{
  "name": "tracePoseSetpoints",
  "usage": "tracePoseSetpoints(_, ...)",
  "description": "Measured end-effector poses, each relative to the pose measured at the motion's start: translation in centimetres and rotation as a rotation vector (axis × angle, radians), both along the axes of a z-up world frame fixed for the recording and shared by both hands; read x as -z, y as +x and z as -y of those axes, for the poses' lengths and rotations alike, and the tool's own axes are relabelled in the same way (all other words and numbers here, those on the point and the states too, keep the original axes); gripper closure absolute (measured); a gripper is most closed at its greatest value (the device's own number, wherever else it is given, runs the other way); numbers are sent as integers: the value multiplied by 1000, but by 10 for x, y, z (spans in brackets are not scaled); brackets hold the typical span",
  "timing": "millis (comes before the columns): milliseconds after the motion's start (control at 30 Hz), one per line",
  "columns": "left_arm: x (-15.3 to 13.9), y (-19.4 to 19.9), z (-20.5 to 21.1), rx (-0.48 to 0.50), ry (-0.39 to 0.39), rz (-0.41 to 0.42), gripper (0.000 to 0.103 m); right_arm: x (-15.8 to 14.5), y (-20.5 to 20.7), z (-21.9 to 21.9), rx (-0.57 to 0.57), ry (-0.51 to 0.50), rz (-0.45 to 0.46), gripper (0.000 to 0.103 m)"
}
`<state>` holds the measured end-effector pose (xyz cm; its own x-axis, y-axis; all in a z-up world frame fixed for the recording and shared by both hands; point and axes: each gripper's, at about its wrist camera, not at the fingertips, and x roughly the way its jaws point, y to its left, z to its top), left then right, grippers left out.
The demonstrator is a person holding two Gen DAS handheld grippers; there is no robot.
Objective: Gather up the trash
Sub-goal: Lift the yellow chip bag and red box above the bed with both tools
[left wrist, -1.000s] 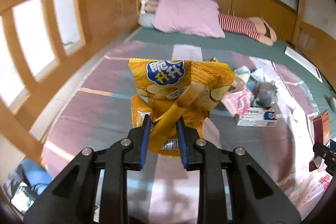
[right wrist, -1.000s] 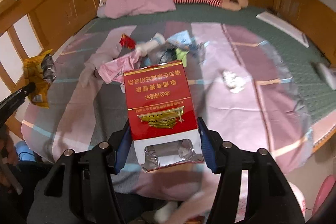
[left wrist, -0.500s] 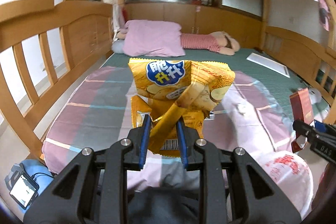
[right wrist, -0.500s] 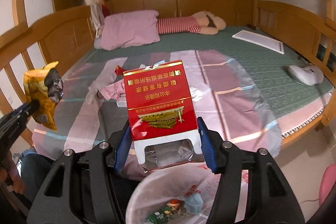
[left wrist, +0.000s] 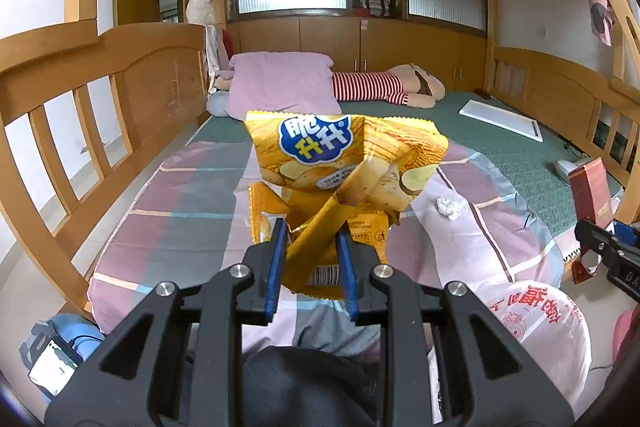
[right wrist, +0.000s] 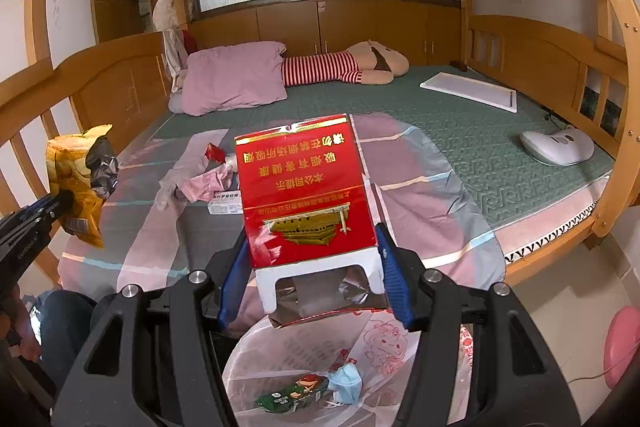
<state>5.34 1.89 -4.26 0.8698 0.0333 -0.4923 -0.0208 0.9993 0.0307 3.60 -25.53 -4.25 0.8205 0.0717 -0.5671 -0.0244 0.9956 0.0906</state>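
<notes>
Directly above the trash bag at six o'clock, the right gripper clamps the red carton — probably ready to drop it — while at nine o'clock the left gripper pinches the yellow chip bag.

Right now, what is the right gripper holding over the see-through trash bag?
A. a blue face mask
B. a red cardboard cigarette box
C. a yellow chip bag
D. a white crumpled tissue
B: in the right wrist view the right gripper has its blue pads pressed on both sides of the red cardboard cigarette box, above the see-through trash bag; the yellow chip bag is in the left gripper.
</notes>
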Motion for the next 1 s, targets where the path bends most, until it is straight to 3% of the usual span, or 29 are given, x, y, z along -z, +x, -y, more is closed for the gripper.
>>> tracePoseSetpoints(1000, 4, 2, -5, -6, -8, -11, 78, 10, 0, -4, -25, 14, -34, 44)
